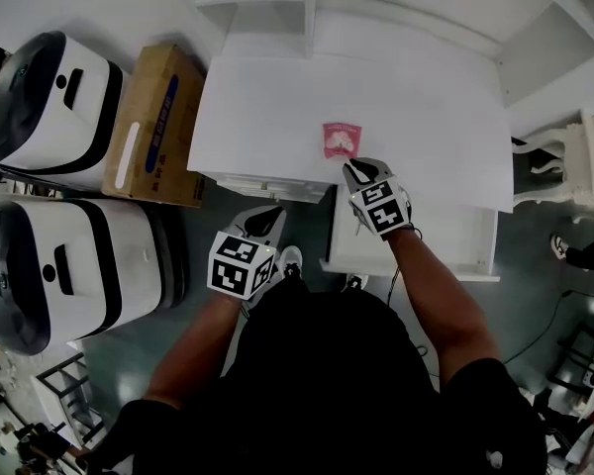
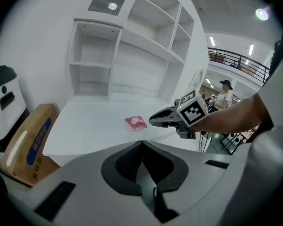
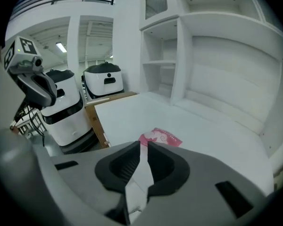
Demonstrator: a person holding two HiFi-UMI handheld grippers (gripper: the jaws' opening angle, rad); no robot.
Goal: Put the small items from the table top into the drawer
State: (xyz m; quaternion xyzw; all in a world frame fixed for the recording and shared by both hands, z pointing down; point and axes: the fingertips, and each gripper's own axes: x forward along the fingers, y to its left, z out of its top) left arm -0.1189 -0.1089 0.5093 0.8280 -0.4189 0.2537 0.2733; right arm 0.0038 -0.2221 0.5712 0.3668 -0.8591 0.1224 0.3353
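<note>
Pink packet (image 1: 342,139) near tabletop (image 1: 426,117) front edge, just beyond narrowly parted right tool (image 1: 355,170); left tool (image 1: 267,216) pressed together, farther back.

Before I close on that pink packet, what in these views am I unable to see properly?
- Print on the pink packet: too small in every view.
- The packet's near edge: right gripper view, hidden behind the right gripper and its own jaws.
- Inside of the drawer: head view, partly covered by the right forearm; neither gripper view shows it.
</note>
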